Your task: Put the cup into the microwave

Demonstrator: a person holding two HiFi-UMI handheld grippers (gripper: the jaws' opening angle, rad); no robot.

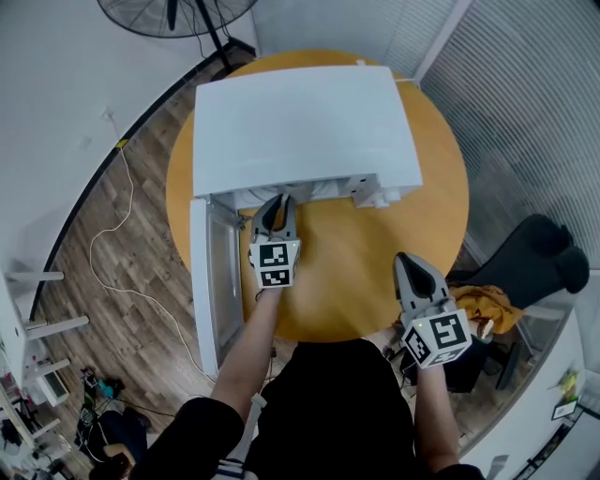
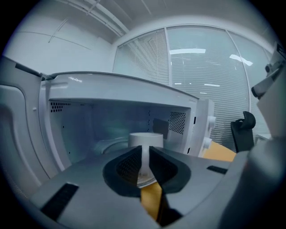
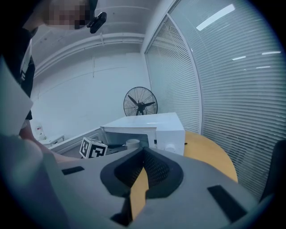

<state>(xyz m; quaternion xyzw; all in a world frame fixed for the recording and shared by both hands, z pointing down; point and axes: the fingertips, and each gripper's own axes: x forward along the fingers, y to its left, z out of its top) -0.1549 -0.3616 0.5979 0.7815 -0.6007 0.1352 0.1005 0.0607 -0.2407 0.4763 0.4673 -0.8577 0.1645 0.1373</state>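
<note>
**A:** Where is the cup (image 2: pixel 145 138)?

**B:** It's at the mouth of the white microwave (image 1: pixel 300 122), upright, with the cavity's back wall behind it. The round glass plate (image 2: pixel 109 144) shows just to its left. Its base is hidden, so I cannot tell whether it rests on the cavity floor.

**A:** And the left gripper (image 1: pixel 277 208)?

**B:** It reaches into the opening. In the left gripper view its 2 jaws are drawn close, pinching the cup's thin white handle (image 2: pixel 145 162) between them.

**A:** What about the door?

**B:** The door (image 1: pixel 211 281) is swung fully open to the left, out past the edge of the round wooden table (image 1: pixel 356 272).

**A:** What about the right gripper (image 1: pixel 410 262)?

**B:** It hangs over the table's near edge, well apart from the microwave. Its jaws are pressed together at the tips with nothing between them; only a wedge of tabletop shows below.

**A:** Anything else around?

**B:** 1 standing fan (image 1: pixel 173 14) is on the floor behind the microwave, near the wall.
</note>
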